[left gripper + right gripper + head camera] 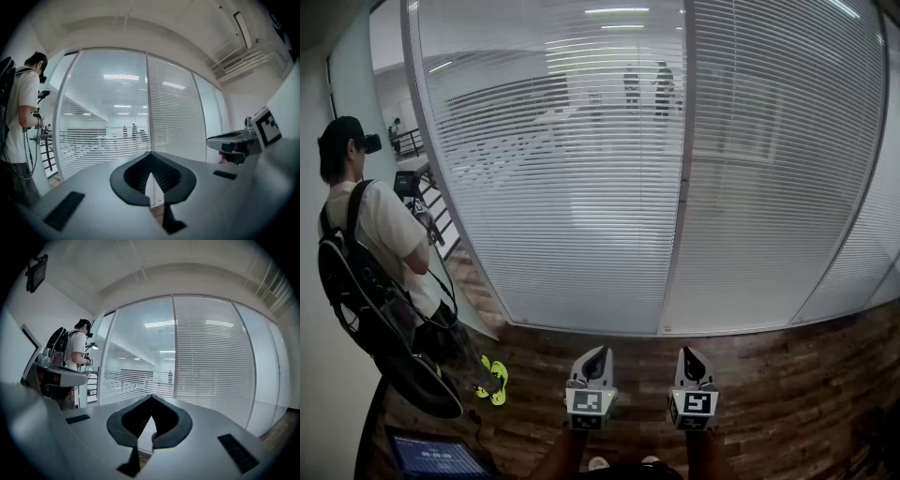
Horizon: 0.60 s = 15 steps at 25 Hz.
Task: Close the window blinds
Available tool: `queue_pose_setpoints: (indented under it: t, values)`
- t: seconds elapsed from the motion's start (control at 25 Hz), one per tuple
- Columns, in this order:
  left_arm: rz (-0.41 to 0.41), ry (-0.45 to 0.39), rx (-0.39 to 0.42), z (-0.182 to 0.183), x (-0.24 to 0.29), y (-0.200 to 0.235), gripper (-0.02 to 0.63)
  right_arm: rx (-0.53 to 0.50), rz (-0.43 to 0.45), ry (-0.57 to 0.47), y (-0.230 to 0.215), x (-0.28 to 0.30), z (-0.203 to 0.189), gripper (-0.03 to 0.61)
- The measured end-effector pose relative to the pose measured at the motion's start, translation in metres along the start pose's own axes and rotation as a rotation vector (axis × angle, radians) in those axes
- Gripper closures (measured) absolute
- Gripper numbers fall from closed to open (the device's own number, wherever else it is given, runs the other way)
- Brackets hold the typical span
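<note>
Window blinds (581, 169) fill the far side of the view, hanging behind a curved glass wall that runs from the left across to the right edge. They are well apart from both of my tools.

At the far left a person (370, 234) in a white shirt with a dark backpack stands side-on to the glass. Low in the near left corner I can see a lit screen (436, 457), and just right of it a yellow-green object (495, 380) lies on the wooden floor (787, 375).

Through the left panel's slats I can make out a bright room and small figures beyond. A pale upright post (682, 169) splits that panel from the next one, which reads whiter and denser.

Now my hands. My left gripper (598, 352) sits low and near, just left of centre. My forearm comes up from the bottom edge and the tool points at the glass, close to level with a slight dip. In the left gripper view its fingertips (131, 173) meet at the point, pressed together with nothing between them.

Just beside it, at the same height and pointing the same way, is my right gripper (687, 352). Its jaws are also closed tip to tip and it holds nothing. The two tools run parallel, not touching.
</note>
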State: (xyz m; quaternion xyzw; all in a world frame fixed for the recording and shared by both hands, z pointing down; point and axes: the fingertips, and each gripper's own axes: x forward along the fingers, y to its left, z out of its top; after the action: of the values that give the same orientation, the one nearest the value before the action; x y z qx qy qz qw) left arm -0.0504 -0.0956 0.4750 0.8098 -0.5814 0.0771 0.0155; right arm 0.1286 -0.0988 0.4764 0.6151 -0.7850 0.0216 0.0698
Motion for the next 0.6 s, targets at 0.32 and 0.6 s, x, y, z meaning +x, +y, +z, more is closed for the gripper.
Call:
queue_pose_setpoints:
  t: [0.32, 0.6]
  values:
    - [-0.01, -0.008, 0.009, 0.0045, 0.0017, -0.0038, 0.621, -0.02, 0.006, -0.029, 0.001, 0.0028, 0.002, 0.577]
    - [-0.002, -0.009, -0.013, -0.0007, 0.0021, 0.0006, 0.62, -0.006, 0.025, -0.038, 0.0021, 0.006, 0.003, 0.577]
